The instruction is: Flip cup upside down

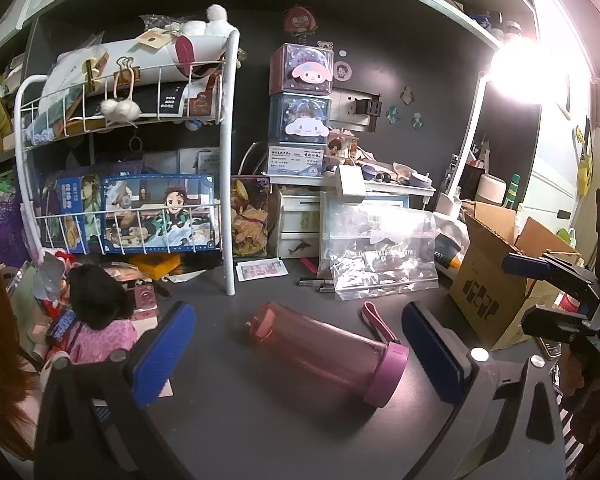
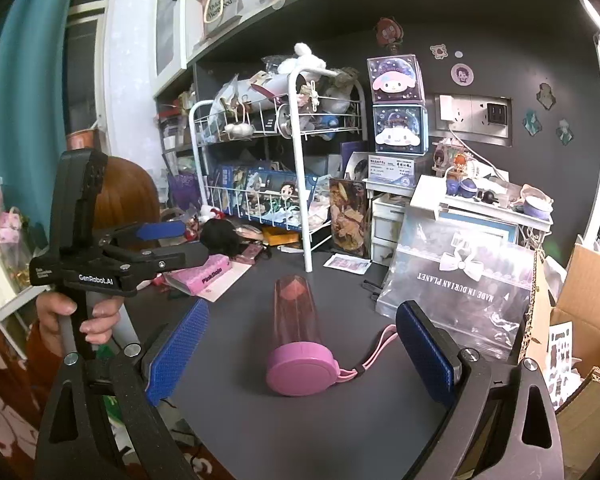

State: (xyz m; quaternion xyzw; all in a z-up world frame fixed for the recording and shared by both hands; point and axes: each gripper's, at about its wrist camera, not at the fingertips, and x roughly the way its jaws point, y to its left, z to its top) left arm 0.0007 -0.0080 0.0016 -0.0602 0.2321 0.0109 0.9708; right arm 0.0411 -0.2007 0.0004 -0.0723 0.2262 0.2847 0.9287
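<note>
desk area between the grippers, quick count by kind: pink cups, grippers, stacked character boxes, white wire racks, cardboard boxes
pink cup, lying on its side: 1
grippers, left gripper and right gripper, both open: 2
stacked character boxes, My Melody box over Cinnamoroll box: 2
white wire rack: 1
cardboard box: 1
total: 7

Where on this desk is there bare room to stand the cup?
Bare desk lies in front of the lying pink cup, between both open grippers' pads. Crowded: the wire rack behind, plastic bags and cardboard box right, doll left.
</note>
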